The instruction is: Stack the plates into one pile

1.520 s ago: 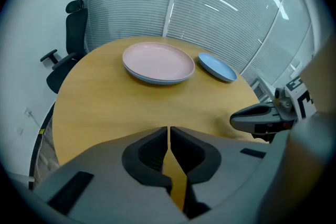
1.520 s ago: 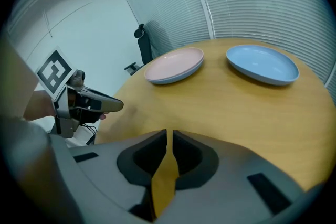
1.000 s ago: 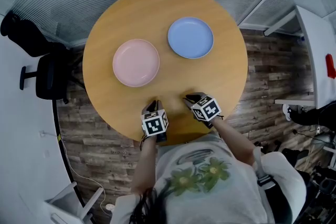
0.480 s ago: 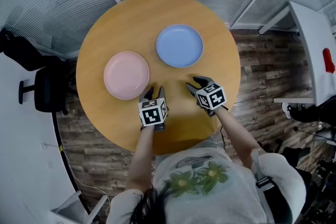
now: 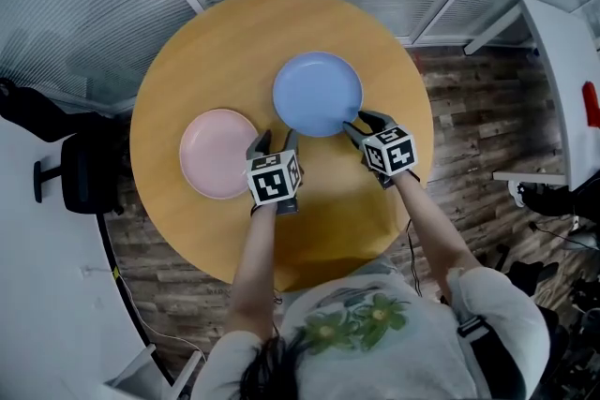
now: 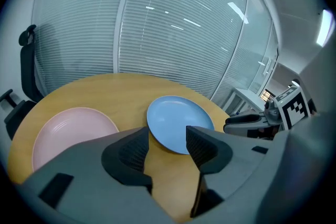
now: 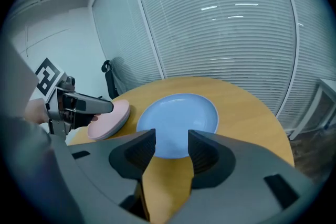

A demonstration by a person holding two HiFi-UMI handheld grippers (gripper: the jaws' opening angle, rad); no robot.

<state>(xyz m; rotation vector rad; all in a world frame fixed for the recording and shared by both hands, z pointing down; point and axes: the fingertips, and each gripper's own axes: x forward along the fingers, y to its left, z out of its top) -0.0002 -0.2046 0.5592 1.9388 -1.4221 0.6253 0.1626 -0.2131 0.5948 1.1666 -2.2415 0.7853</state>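
Blue plate (image 5: 317,94) rests flat near the middle of the round wooden surface (image 5: 281,23). Pink plate (image 5: 216,153) lies just beside the blue plate, to its left and nearer the person, not touching it. Left tongs (image 5: 274,140) hover at the blue plate's near-left rim, right tongs (image 5: 364,120) at its near-right rim. Both tongs are released, their jaws opening and gripping nothing.

pink plate (image 5: 218,153) and blue plate (image 5: 317,94) lie flat, side by side, unstacked.
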